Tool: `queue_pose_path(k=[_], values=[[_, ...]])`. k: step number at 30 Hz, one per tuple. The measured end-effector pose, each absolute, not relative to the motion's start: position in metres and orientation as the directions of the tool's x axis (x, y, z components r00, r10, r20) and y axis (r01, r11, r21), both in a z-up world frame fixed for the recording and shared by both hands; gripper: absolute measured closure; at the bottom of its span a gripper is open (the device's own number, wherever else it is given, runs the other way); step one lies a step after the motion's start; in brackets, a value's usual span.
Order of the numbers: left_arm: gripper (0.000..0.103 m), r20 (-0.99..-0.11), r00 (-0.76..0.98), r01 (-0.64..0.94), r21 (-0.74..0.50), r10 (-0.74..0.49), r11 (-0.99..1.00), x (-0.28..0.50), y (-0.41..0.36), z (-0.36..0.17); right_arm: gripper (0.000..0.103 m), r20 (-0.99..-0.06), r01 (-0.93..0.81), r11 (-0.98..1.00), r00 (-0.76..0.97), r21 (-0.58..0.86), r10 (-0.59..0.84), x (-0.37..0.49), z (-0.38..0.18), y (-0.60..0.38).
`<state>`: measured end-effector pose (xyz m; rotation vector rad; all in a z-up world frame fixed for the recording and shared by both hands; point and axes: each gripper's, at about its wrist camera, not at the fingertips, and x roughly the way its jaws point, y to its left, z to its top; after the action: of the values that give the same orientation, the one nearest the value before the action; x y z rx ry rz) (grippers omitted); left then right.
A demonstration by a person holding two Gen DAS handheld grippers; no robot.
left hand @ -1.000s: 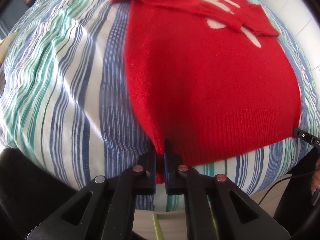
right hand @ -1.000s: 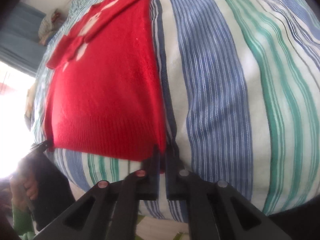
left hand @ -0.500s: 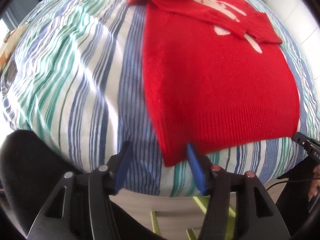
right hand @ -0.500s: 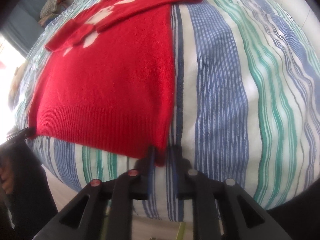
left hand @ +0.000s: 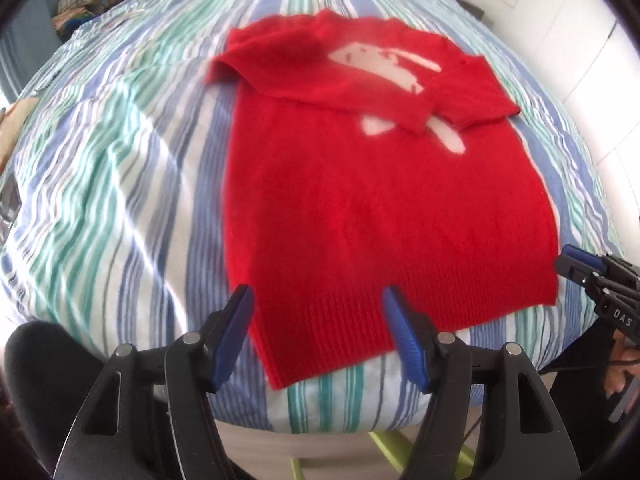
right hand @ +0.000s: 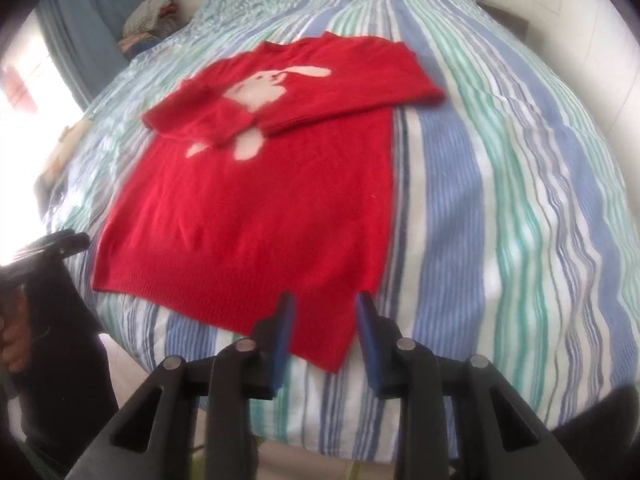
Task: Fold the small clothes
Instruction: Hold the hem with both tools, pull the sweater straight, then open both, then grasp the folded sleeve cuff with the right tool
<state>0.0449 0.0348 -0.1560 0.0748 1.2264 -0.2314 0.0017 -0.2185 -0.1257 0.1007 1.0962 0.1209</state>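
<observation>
1. On the blue, green and white striped bedspread (right hand: 500,200) lies the red knitted sweater with a white rabbit motif (right hand: 260,208), flat, both sleeves folded across its chest.
2. The left gripper (left hand: 318,320) hangs over the hem's left corner, jaws wide and opening, gripping nothing.
3. The right gripper (right hand: 324,320) hangs above the hem's right corner, jaws narrower, opening, clear of the knit.

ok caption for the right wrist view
Right tongs opening above the red sweater's hem corner on the striped bed.
</observation>
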Motion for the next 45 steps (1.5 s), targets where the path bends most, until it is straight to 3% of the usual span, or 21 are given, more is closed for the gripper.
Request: queue_pose_path(k=[2, 5, 9, 11, 13, 16, 19, 22, 23, 24, 25, 26, 29, 34, 37, 42, 45], values=[[0.033, -0.97, 0.232, 0.214, -0.019, -0.069, 0.977, 0.047, 0.029, -0.189, 0.072, -0.884, -0.088, 0.984, 0.431, 0.158, 0.18, 0.01, -0.146, -0.206], [0.031, -0.964, 0.254, 0.214, -0.023, -0.078, 0.977, 0.034, 0.038, -0.175, 0.071, -0.942, -0.051, 0.988, 0.298, 0.148, 0.157, 0.006, -0.188, -0.207], [0.028, -0.936, 0.33, 0.179, -0.062, -0.12, 0.982, 0.024, 0.063, -0.133, 0.072, -0.933, -0.074, 0.985, 0.315, 0.157, 0.172, 0.001, -0.152, -0.217], [0.027, -0.922, 0.371, 0.142, -0.063, -0.112, 0.988, 0.026, 0.075, -0.117, 0.066, -0.911, -0.147, 0.984, 0.384, 0.101, 0.151, 0.015, -0.117, -0.218], [0.027, -0.909, 0.4, 0.103, -0.079, -0.114, 0.992, 0.03, 0.086, -0.106, 0.048, -0.878, -0.221, 0.975, 0.464, 0.015, 0.119, 0.042, -0.086, -0.214], [0.027, -0.896, 0.428, 0.051, -0.103, -0.115, 0.993, 0.034, 0.102, -0.097, 0.041, -0.839, -0.385, 0.918, 0.527, -0.094, 0.135, 0.094, -0.067, -0.189], [0.027, -0.896, 0.429, 0.02, -0.112, -0.11, 0.993, 0.032, 0.108, -0.095, 0.041, -0.876, -0.572, 0.81, 0.449, -0.132, 0.175, 0.146, -0.096, -0.152], [0.027, -0.906, 0.413, 0.0, -0.097, -0.088, 0.995, 0.031, 0.114, -0.106, 0.041, -0.918, -0.636, 0.756, 0.376, -0.157, 0.125, 0.181, -0.147, -0.133], [0.027, -0.913, 0.401, -0.008, -0.084, -0.074, 0.996, 0.033, 0.111, -0.115, 0.041, -0.922, -0.619, 0.769, 0.371, -0.158, 0.11, 0.188, -0.164, -0.136], [0.027, -0.92, 0.387, -0.015, -0.076, -0.064, 0.997, 0.028, 0.114, -0.119, 0.049, -0.922, -0.587, 0.801, 0.364, -0.116, 0.134, 0.195, -0.172, -0.143], [0.027, -0.925, 0.376, -0.022, -0.075, -0.061, 0.997, 0.027, 0.117, -0.121, 0.082, -0.912, -0.531, 0.845, 0.372, -0.059, 0.17, 0.202, -0.171, -0.155], [0.027, -0.927, 0.37, -0.027, -0.079, -0.064, 0.996, 0.024, 0.119, -0.122, 0.096, -0.903, -0.459, 0.888, 0.391, -0.022, 0.18, 0.207, -0.166, -0.17], [0.027, -0.924, 0.375, -0.021, -0.083, -0.069, 0.996, 0.023, 0.119, -0.12, 0.095, -0.838, -0.273, 0.961, 0.514, 0.042, 0.182, 0.201, -0.13, -0.237], [0.027, -0.916, 0.391, 0.021, -0.091, -0.093, 0.996, 0.03, 0.099, -0.11, 0.095, -0.758, 0.193, 0.975, 0.65, 0.107, -0.046, 0.16, -0.073, -0.429], [0.027, -0.912, 0.39, 0.058, -0.112, -0.125, 0.992, 0.034, 0.077, -0.11, 0.095, -0.777, 0.433, 0.885, 0.612, 0.172, -0.148, 0.119, -0.075, -0.537], [0.027, -0.922, 0.359, 0.125, -0.111, -0.149, 0.986, 0.039, 0.04, -0.111, 0.095, -0.827, 0.511, 0.815, 0.557, 0.274, -0.072, 0.085, -0.121, -0.595], [0.027, -0.918, 0.366, 0.146, -0.106, -0.153, 0.984, 0.036, 0.031, -0.104, 0.092, -0.805, 0.506, 0.772, 0.593, 0.385, 0.013, 0.077, -0.143, -0.597]])
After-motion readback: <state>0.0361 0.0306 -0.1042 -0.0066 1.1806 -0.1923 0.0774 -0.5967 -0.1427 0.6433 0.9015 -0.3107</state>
